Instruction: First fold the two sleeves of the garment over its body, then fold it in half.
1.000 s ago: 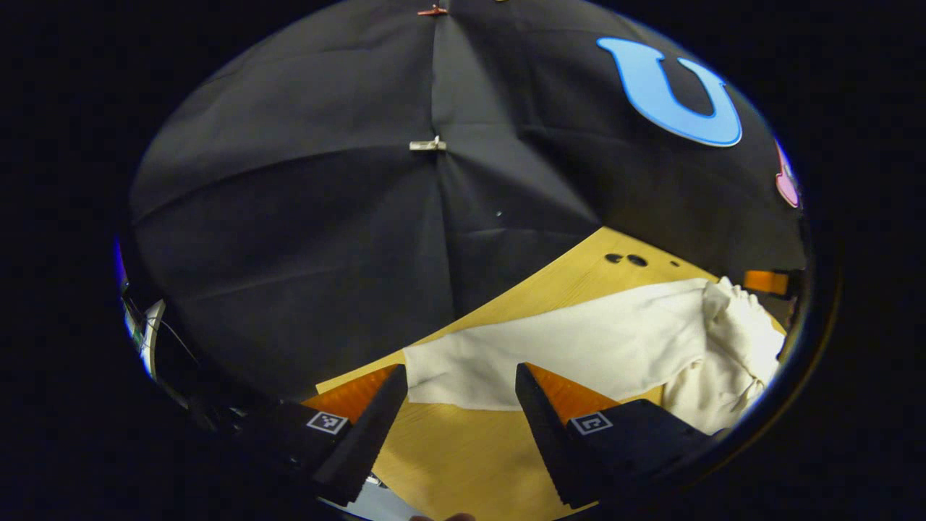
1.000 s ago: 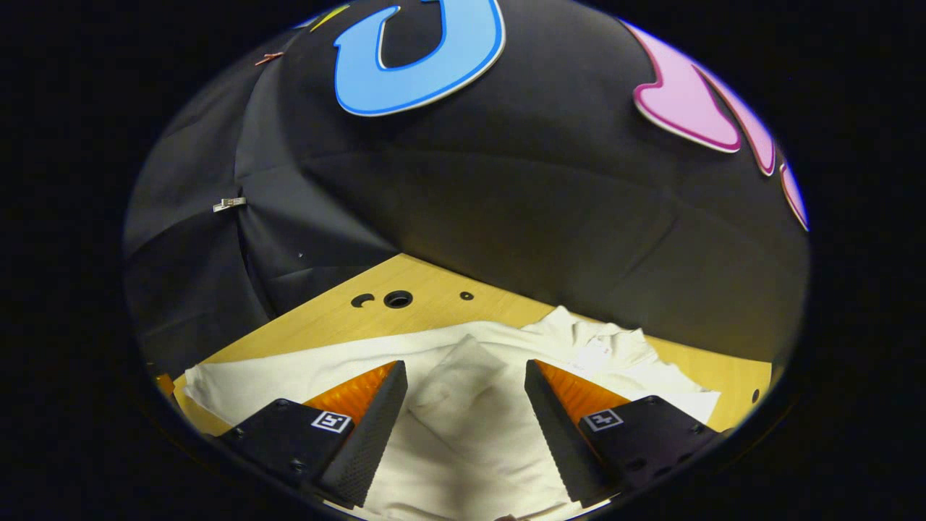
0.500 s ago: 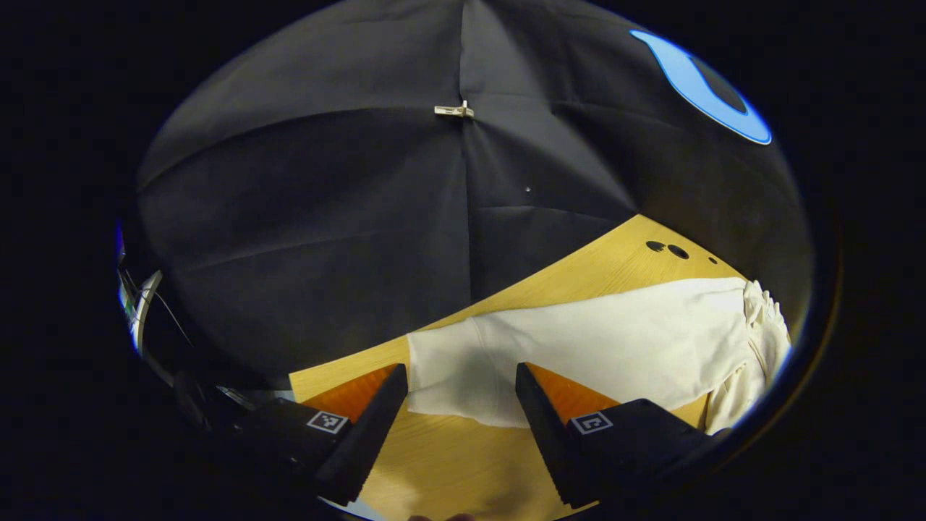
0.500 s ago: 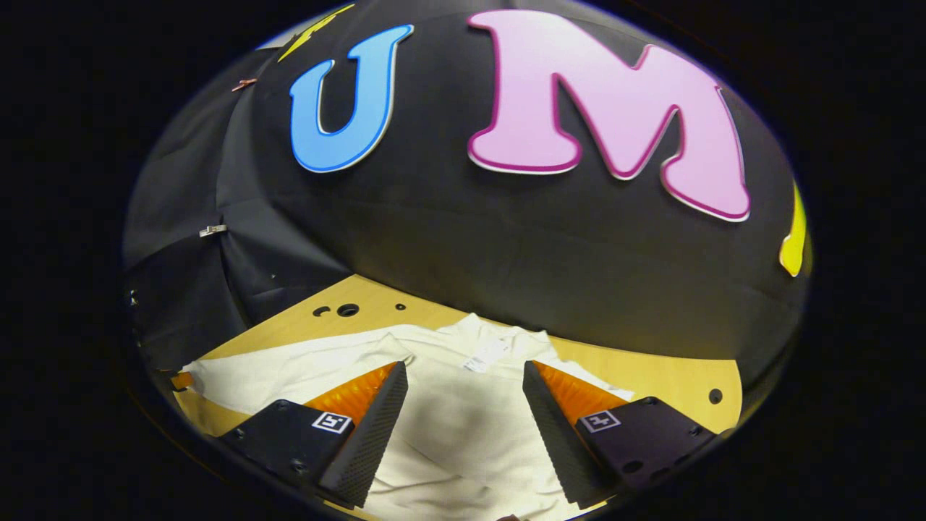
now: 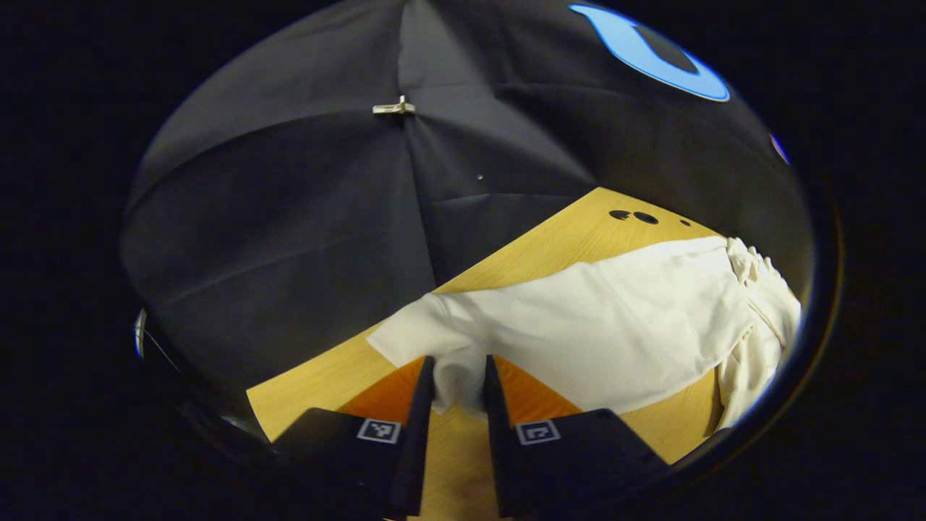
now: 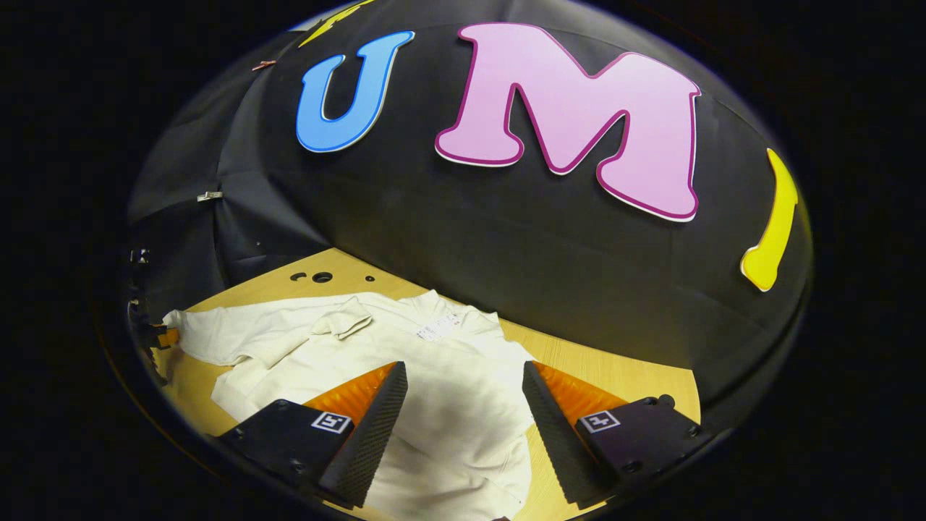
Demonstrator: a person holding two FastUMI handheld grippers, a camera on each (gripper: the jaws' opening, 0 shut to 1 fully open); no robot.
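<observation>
Left gripper [image 5: 454, 376] has been clenched on the cuff of the left sleeve [image 5: 579, 333]; half a second ago its jaws were spread. Right gripper [image 6: 463, 394] is held released above the garment [image 6: 405, 376], which is spread on the table [image 6: 615, 369]. Left sleeve fold can be started; right sleeve [image 6: 343, 322] is judged already folded.

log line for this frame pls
step: second sleeve fold | left gripper: shut on sleeve cuff | right gripper: open over sweatshirt body | other sleeve: already folded over | table
</observation>
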